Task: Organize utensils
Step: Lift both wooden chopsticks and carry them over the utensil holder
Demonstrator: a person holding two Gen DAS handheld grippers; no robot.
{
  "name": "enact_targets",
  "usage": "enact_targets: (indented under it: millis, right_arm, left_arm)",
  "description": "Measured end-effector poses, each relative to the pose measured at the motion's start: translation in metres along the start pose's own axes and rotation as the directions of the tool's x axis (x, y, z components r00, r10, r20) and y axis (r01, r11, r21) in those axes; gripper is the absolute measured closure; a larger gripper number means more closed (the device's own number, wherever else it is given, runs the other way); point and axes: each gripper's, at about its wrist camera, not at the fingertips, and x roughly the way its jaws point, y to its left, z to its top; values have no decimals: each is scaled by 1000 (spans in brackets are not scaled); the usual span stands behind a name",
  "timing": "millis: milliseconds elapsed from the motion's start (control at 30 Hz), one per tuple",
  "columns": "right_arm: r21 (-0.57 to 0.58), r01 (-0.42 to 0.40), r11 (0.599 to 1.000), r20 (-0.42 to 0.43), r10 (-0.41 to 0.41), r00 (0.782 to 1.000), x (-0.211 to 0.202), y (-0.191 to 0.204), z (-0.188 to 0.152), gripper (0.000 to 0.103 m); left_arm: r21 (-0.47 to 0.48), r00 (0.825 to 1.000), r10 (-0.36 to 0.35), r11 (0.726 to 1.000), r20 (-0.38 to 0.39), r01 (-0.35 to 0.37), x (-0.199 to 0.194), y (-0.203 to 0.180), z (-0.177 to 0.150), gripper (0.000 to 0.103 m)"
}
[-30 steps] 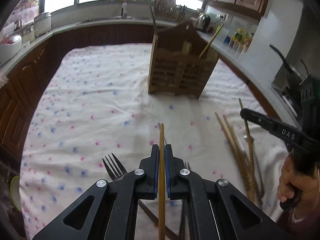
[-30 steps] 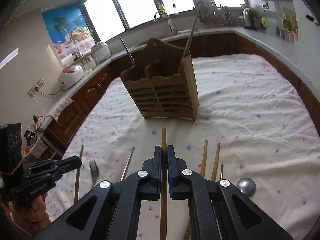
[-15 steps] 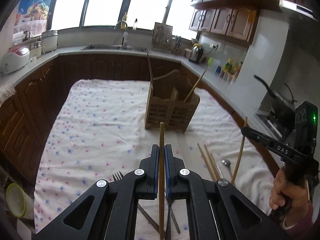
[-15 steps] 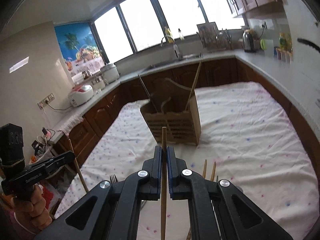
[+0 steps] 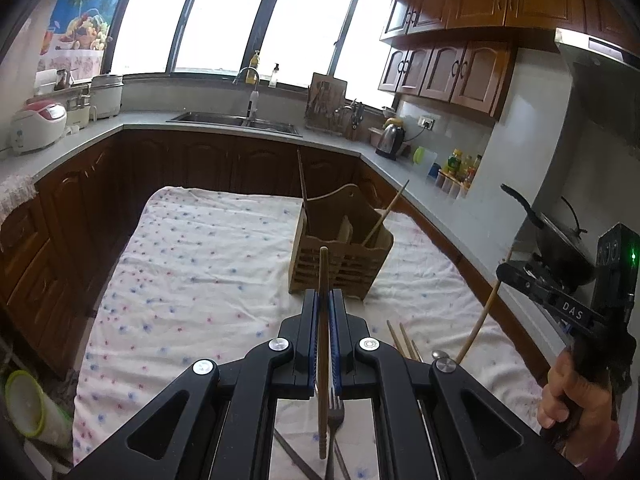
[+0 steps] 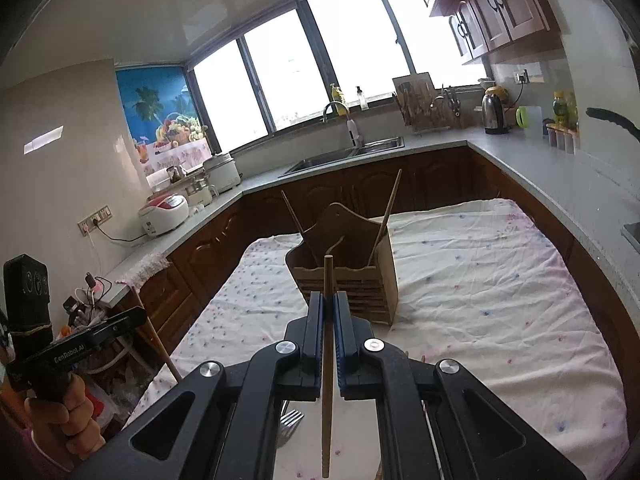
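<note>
My left gripper (image 5: pixel 323 294) is shut on a wooden chopstick (image 5: pixel 322 344) that runs up between its blue pads. My right gripper (image 6: pixel 328 296) is shut on a second wooden chopstick (image 6: pixel 327 364) in the same way. Both are raised above the cloth, short of the wooden utensil holder (image 5: pixel 340 260), (image 6: pixel 352 276), which has two chopsticks leaning in it. The right gripper also shows in the left wrist view (image 5: pixel 505 270), and the left gripper shows in the right wrist view (image 6: pixel 138 314). A fork (image 5: pixel 335 412), more chopsticks (image 5: pixel 402 340) and a spoon (image 5: pixel 440 354) lie on the cloth below.
A table under a white cloth with small coloured dots (image 5: pixel 192 280) fills the middle. Dark cabinets and a grey counter (image 5: pixel 132 120) run around it, with a sink (image 5: pixel 236 118), rice cookers (image 5: pixel 38 122) and a kettle (image 5: pixel 391 140). A wok (image 5: pixel 560 240) sits at the right.
Both grippers have risen and tilted up with their chopsticks, so the table and holder now look smaller and lower. The grips have not changed.
</note>
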Motion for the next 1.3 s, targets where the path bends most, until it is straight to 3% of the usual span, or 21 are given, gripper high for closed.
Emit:
enact_targets:
  millis: [467,800,1300]
  right_arm:
    - [5,13,1000,62,-14,998,5,-4,22,98]
    - [5,23,1000,129,-24,991,25,-10,59,98]
    - [54,43,998,295,-57,954,65,-31,135,98]
  left_arm:
    - [-8,998,-10,1000,62,10,12,4,25,100]
    - [16,989,-19,1000,143,17,37,7,58,100]
    - [-3,962,-8,1000,273,9,109,23,117,100]
